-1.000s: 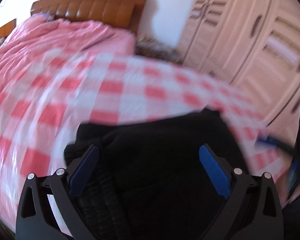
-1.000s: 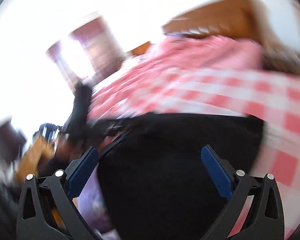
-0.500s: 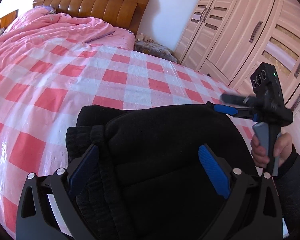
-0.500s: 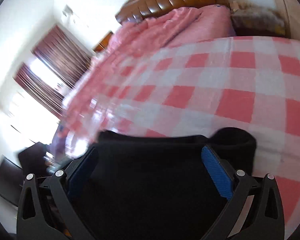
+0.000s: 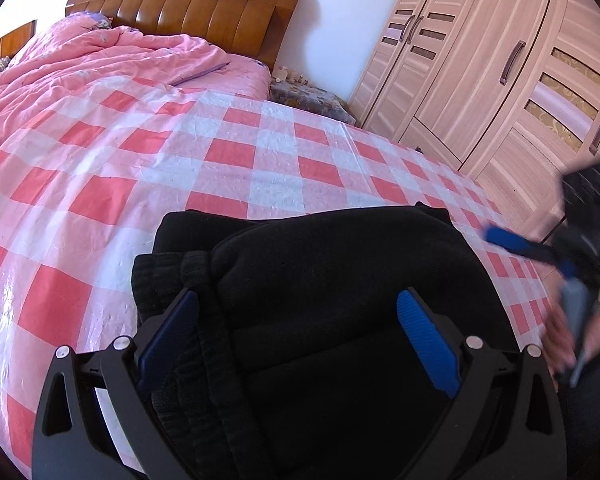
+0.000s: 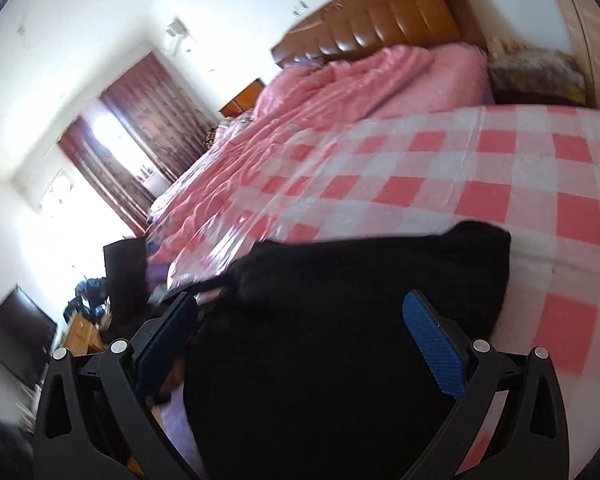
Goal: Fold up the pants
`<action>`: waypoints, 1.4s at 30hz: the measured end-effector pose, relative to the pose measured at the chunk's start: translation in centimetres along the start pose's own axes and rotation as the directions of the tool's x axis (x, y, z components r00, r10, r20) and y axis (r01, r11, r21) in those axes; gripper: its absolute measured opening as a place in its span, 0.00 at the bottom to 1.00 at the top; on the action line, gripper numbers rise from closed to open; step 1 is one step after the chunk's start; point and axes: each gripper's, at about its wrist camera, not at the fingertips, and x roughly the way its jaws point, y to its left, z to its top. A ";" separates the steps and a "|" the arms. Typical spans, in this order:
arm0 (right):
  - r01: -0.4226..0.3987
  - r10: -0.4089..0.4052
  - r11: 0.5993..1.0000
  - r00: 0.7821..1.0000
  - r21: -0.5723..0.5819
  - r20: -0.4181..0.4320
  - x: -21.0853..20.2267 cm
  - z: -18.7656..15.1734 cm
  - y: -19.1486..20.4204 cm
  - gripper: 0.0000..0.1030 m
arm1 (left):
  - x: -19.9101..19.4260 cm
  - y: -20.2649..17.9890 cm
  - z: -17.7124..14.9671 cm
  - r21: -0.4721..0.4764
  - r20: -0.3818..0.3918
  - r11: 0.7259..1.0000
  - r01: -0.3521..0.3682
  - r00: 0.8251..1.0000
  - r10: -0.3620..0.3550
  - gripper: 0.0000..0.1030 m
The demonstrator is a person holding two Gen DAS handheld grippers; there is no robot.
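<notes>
Blurring right claw (image 5: 500, 238) beside pants (image 5: 340, 280).

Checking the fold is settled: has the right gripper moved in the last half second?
Yes. In the left wrist view, the right gripper has shifted right, away from the black pants.

Bed (image 5: 228, 160) with checkered cover — folded black pants (image 5: 332, 280) and pink quilt (image 5: 80, 64) on it.

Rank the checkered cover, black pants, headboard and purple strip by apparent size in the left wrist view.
1. checkered cover
2. black pants, inflated by nearness to the camera
3. headboard, shrunk by distance
4. purple strip
</notes>
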 end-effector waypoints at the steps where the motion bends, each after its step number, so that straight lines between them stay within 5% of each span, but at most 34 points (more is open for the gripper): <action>1: 0.038 -0.038 0.998 0.999 -0.048 0.006 -0.9 -1.6 1.2 0.96 | 0.0 0.0 0.0 -0.002 0.000 1.000 0.000 1.000 0.000 0.96; 3: 0.119 -0.121 0.985 0.993 -0.127 -0.003 -1.2 -4.5 2.7 0.96 | 0.0 0.0 0.0 -0.001 0.001 1.000 -0.001 1.000 0.001 0.96; 6: 0.291 -0.330 0.901 0.941 -0.321 -0.075 0.4 -10.0 4.6 0.96 | 0.1 -0.1 0.0 0.004 -0.002 1.000 -0.014 1.000 0.014 0.96; 7: 0.302 -0.343 0.885 0.937 -0.354 -0.059 0.2 -10.8 4.5 0.96 | 0.2 -0.3 0.0 0.015 -0.006 0.999 -0.030 1.000 0.030 0.96; 11: 0.320 -0.351 0.902 0.934 -0.291 -0.061 -1.4 -11.9 3.9 0.96 | 0.5 -1.1 -0.1 0.052 -0.014 0.995 -0.088 0.996 0.089 0.96; 17: 0.357 -0.399 0.859 0.916 -0.366 -0.042 -1.3 -13.2 4.5 0.96 | 0.7 -1.3 0.0 0.062 -0.014 0.992 -0.114 0.993 0.115 0.96; 21: 0.296 -0.324 0.921 0.942 -0.252 -0.081 -1.2 -13.3 2.3 0.96 | 0.7 -1.6 -0.1 0.072 -0.013 0.990 -0.125 0.992 0.126 0.96; 31: 0.312 -0.342 0.917 0.936 -0.248 -0.087 -1.3 -14.0 2.6 0.96 | 0.8 -2.2 0.0 0.100 -0.016 0.981 -0.166 0.986 0.169 0.96; 34: 0.344 -0.376 0.899 0.923 -0.270 -0.078 -2.1 -13.8 3.4 0.96 | 0.2 -3.0 -0.2 0.107 0.018 0.947 -0.304 0.953 0.304 0.97; 37: 0.363 -0.389 0.879 0.921 -0.310 -0.025 -3.3 -13.1 5.1 0.96 | -2.3 -4.4 -0.7 0.108 0.106 0.926 -0.361 0.931 0.350 0.97; 40: 0.342 -0.362 0.887 0.932 -0.309 -0.006 -3.9 -12.5 6.1 0.96 | -4.5 -5.2 -2.1 0.112 0.143 0.888 -0.447 0.891 0.431 0.98; 42: 0.375 -0.391 0.885 0.920 -0.276 -0.005 -4.1 -12.4 5.8 0.96 | -6.2 -4.6 -3.4 0.082 0.145 0.888 -0.452 0.887 0.438 0.98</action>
